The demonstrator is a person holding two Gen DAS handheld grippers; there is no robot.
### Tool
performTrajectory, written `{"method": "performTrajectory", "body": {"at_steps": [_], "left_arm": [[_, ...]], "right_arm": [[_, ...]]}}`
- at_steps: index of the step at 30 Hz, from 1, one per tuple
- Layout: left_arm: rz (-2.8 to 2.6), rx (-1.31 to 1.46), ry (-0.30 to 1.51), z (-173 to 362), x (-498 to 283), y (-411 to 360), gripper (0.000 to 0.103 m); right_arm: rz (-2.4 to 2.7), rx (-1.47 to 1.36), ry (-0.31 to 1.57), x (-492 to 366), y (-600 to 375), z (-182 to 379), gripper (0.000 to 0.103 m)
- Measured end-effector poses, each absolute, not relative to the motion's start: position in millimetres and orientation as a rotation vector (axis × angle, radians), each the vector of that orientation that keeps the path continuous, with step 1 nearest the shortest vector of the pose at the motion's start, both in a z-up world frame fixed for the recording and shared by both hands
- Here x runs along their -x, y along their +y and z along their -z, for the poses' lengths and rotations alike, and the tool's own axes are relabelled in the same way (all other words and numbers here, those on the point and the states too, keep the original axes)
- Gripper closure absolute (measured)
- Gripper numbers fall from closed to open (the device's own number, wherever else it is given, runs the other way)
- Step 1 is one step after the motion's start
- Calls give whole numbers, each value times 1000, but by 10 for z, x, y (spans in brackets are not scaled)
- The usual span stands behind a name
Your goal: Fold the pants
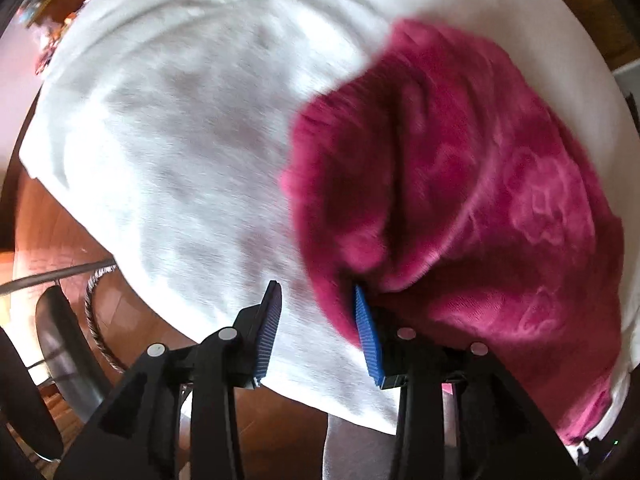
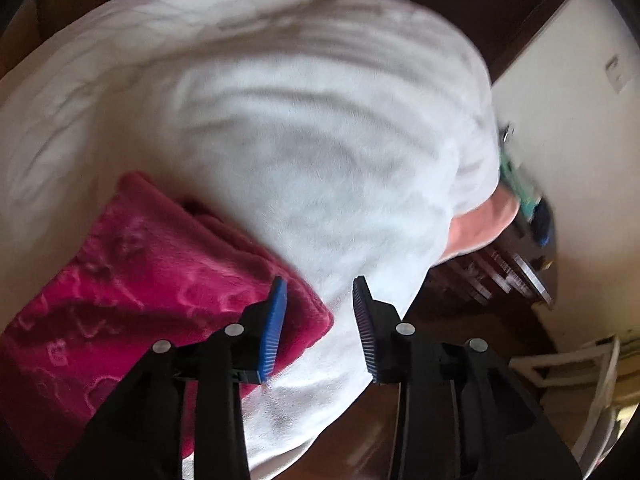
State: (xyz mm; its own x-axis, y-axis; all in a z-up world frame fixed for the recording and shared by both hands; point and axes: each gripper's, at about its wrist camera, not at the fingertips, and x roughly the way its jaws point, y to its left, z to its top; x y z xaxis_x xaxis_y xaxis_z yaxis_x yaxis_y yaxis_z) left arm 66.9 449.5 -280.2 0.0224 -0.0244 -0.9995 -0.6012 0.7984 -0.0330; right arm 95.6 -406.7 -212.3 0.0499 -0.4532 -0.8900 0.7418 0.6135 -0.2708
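Note:
The pants [image 1: 472, 184] are fuzzy magenta fleece with a pale pattern, lying folded on a white bedspread [image 1: 180, 140]. In the left wrist view they fill the right half. My left gripper [image 1: 318, 292] is open at their left edge; its right finger [image 1: 368, 336] touches the fabric fold, the left finger is over bare bedspread. In the right wrist view the pants [image 2: 132, 280] lie at lower left. My right gripper [image 2: 320, 288] is open at their right corner, holding nothing; its left finger [image 2: 274, 332] is over the pants.
The white bedspread [image 2: 300, 140] covers a bed with its edge near both grippers. Wooden floor [image 1: 52, 220], a dark chair [image 1: 60, 340] and a cord lie left. A peach sheet [image 2: 480, 224], dark wooden furniture [image 2: 500, 276] and a wall are right.

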Motion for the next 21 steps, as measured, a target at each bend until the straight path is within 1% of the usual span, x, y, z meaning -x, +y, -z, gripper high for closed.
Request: {"method": "performTrajectory", "body": {"at_steps": [5, 11, 15, 21], "left_arm": [[-449, 451, 1433, 2539, -813, 4549, 66], [-303, 339, 1349, 2265, -1259, 4214, 66], [-234, 321, 1354, 2287, -1463, 3976, 66], [-159, 271, 1366, 2413, -1640, 3607, 66]], "right_arm": [[793, -162, 1165, -1310, -3450, 1948, 68], [475, -118, 1155, -1883, -2376, 1853, 68], [194, -137, 1178, -2224, -1504, 1882, 67], [-161, -99, 1218, -2543, -444, 1960, 67]]}}
